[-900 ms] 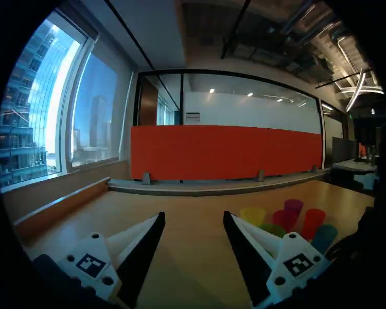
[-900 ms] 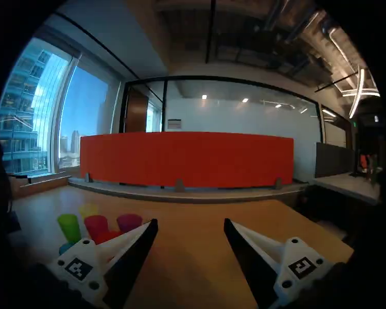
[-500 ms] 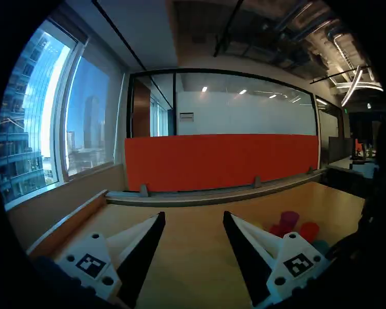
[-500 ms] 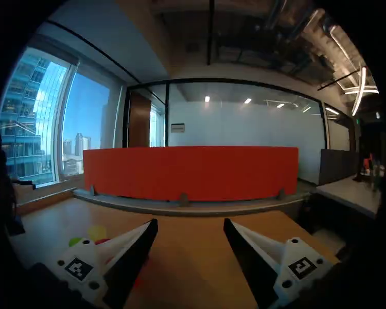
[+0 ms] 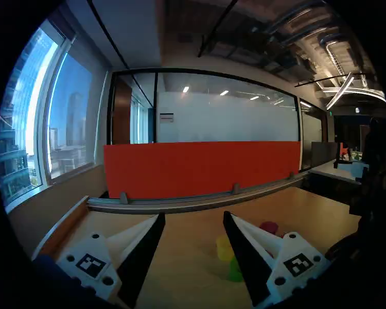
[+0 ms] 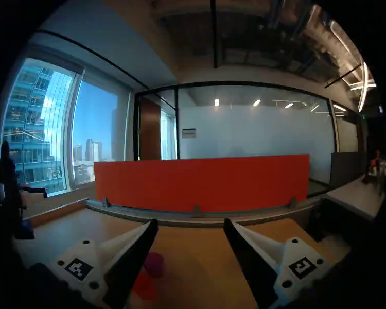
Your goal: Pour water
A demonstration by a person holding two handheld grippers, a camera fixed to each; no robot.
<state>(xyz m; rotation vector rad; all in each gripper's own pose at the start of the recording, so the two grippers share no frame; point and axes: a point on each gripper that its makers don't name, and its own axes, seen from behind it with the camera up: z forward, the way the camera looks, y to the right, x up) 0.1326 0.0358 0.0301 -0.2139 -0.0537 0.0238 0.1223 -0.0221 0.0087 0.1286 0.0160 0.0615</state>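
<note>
On the wooden table (image 5: 190,275), a group of plastic cups stands low and close ahead of both grippers. The yellow cup (image 5: 224,248) and green cup (image 5: 234,269) sit just beside the left gripper (image 5: 193,216), by its right finger. A purple cup (image 6: 154,263) and red cup (image 6: 143,285) lie next to the right gripper (image 6: 190,222), by its left finger. Both sets of jaws stand wide apart and hold nothing. Judged step: approach, before any grasp. The next move calls for lowering one gripper around a cup and closing squarely on its wall.
</note>
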